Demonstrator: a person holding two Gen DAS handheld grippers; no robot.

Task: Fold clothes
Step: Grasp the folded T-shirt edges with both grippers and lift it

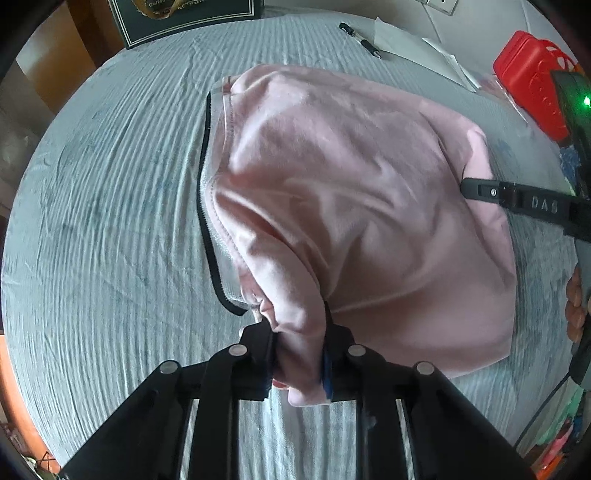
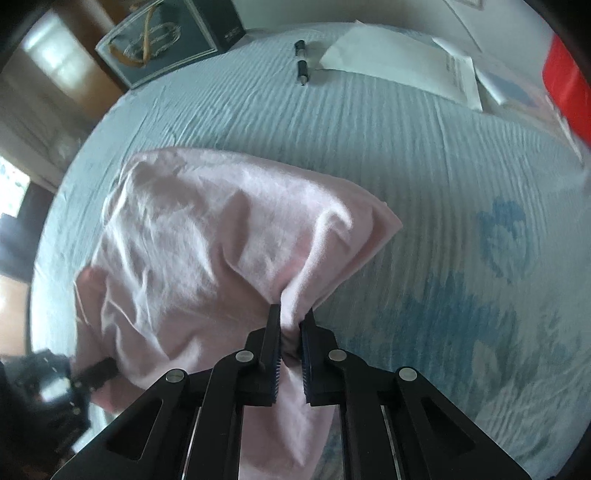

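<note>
Left wrist view shows one wide bed covered in a pale blue-grey ribbed sheet [image 1: 110, 206], and on it one soft pink cotton garment [image 1: 351, 206] with a dark zip edge running down its left side. One dark green framed box [image 1: 184, 18] stands at the far end of the bed, one red plastic case [image 1: 532, 77] sits at the far right, a few white paper sheets [image 1: 402, 37] lie beside it, and one black pen [image 1: 360, 40] lies just left of the papers. The garment rests mostly on the sheet, its near edge gathered and raised. The left gripper [image 1: 299, 350] is clenched on a bunched fold of that near edge, pink cloth filling the gap between its two black fingers. In the right wrist view the right gripper [image 2: 291, 332] is likewise clamped on a thin twisted pinch of the garment's other near corner, fabric spilling below its blue-lined pads [image 2: 306, 354]. A person's fingertips [image 1: 574, 306] show at the right rim.
</note>
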